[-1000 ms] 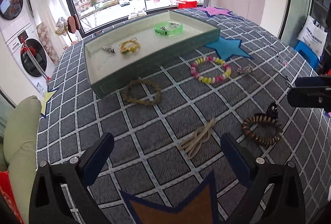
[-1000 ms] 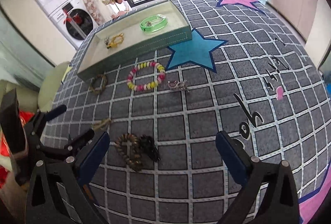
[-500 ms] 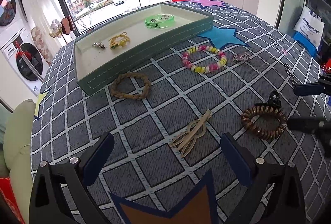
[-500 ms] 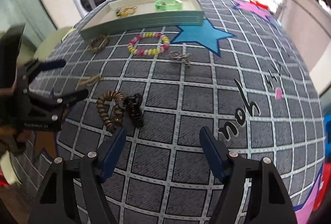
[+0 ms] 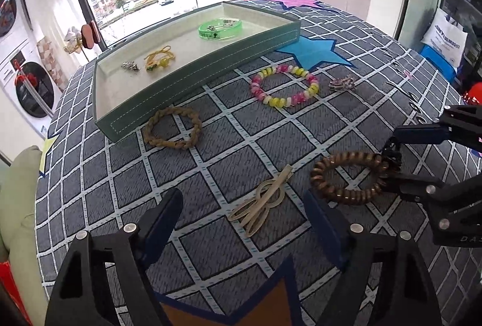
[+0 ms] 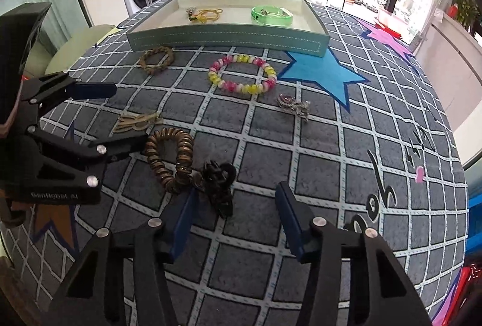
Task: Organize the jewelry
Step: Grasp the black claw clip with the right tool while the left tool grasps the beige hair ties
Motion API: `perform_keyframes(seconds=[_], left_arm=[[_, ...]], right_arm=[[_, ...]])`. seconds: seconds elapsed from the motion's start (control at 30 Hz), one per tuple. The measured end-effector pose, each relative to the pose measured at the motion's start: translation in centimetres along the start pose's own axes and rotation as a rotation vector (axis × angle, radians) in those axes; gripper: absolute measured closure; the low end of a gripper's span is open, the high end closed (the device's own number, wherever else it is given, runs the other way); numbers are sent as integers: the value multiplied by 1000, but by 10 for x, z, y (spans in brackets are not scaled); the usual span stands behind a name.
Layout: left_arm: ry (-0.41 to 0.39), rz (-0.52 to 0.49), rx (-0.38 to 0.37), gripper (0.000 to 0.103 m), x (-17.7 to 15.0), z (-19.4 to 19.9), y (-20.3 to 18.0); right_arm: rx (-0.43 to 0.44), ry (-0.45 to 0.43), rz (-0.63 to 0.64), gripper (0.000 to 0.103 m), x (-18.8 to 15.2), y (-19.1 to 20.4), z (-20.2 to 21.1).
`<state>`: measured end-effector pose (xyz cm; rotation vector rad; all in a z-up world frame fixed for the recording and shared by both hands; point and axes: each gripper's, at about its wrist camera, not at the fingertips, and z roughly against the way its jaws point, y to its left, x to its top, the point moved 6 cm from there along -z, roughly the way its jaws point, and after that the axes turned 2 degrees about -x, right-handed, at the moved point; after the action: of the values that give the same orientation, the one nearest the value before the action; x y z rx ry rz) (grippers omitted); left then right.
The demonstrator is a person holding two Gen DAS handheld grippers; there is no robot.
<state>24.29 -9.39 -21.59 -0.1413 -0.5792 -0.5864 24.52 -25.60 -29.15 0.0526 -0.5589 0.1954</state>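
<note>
**Both claws closing over the near bench items**

I see my left claw [image 5: 241, 223] with jaws wide and closing; the flat gold hair clip [image 5: 261, 203] lies on the bench [image 5: 229, 151] between its fingers, pads not touching it. My right claw [image 6: 235, 217] is about half open and closing; the black claw clip [image 6: 218, 184] sits between its fingers, close to the left pad, and I see no firm grip on it. The brown spiral hair tie [image 6: 170, 158] lies touching that black clip on its left.

Farther off: braided brown bracelet [image 5: 172, 128], pink-and-yellow bead bracelet [image 5: 284, 85], and a small brooch [image 5: 342, 83] to its right. The green tray [image 5: 192, 79] at the far side holds a green bangle [image 5: 220, 29], a yellow cord piece [image 5: 159, 58] and a small metal charm [image 5: 130, 66].
</note>
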Motion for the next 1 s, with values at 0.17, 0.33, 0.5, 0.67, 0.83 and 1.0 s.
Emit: perform_keyframes(seconds=[0.17, 0.33, 0.5, 0.67, 0.83, 1.0], left_arm=[[13, -15, -57, 34, 0, 2, -7], [11, -60, -76, 56, 0, 5, -20], [3, -64, -76, 76, -1, 7, -22], [-6, 21, -112, 88, -1, 10, -13], [-23, 92, -122, 88, -4, 17, -3], [-50, 146, -140, 88, -3, 29, 4]], right_arm=[[-2, -8, 10, 69, 3, 6, 0], [2, -15, -9, 82, 4, 7, 3], [17, -21, -80, 82, 6, -1, 8], [21, -14, -148, 82, 4, -13, 12], [33, -16, -200, 82, 4, -21, 17], [38, -22, -225, 82, 7, -25, 22]])
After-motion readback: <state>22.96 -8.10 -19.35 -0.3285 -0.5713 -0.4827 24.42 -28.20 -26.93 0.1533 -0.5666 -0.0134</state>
